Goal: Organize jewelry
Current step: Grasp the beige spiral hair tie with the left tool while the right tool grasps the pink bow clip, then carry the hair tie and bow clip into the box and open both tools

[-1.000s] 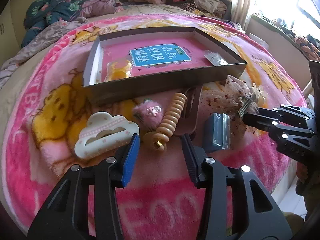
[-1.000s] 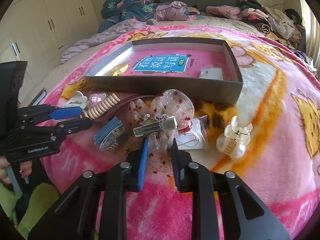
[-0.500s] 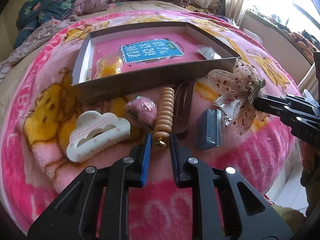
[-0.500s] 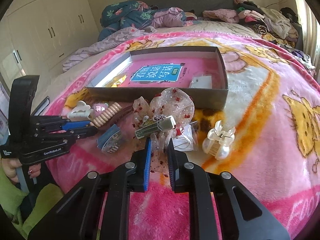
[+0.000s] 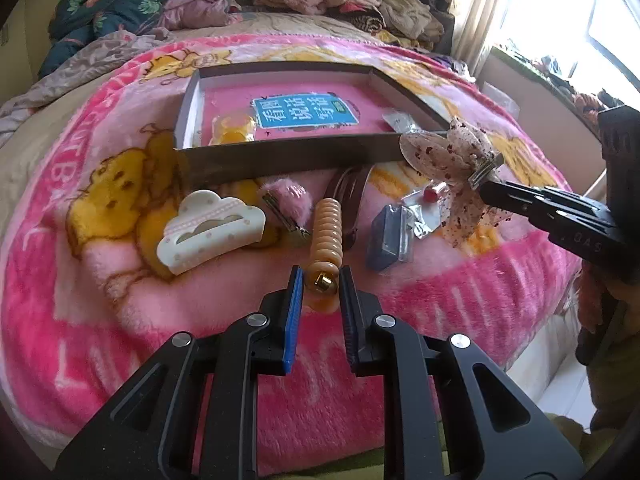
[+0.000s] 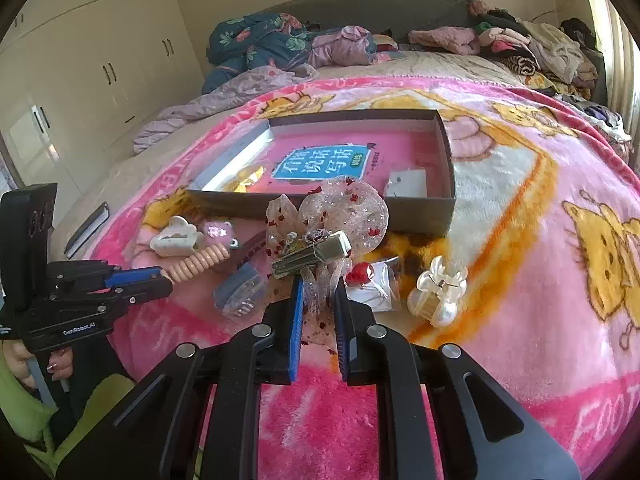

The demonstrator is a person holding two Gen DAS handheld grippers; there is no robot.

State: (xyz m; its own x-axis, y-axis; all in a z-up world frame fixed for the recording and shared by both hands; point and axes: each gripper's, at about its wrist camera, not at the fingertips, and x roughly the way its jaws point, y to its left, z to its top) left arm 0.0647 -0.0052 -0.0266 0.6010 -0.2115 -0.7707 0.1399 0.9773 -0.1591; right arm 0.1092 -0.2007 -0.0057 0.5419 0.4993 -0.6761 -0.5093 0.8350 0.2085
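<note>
Chinese characters on box (image 6: 420, 208) label (image 6: 320, 164); hand-held grippers clench coil (image 5: 326, 236) (left), bow (image 6: 332, 216) (right).

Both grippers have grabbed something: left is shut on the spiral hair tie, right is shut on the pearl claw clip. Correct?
Not quite. The left gripper is shut on the spiral hair tie, but the right gripper is shut on the sheer speckled bow clip, not the pearl claw clip, which lies untouched on the blanket beside it. The right wrist view shows this.
</note>
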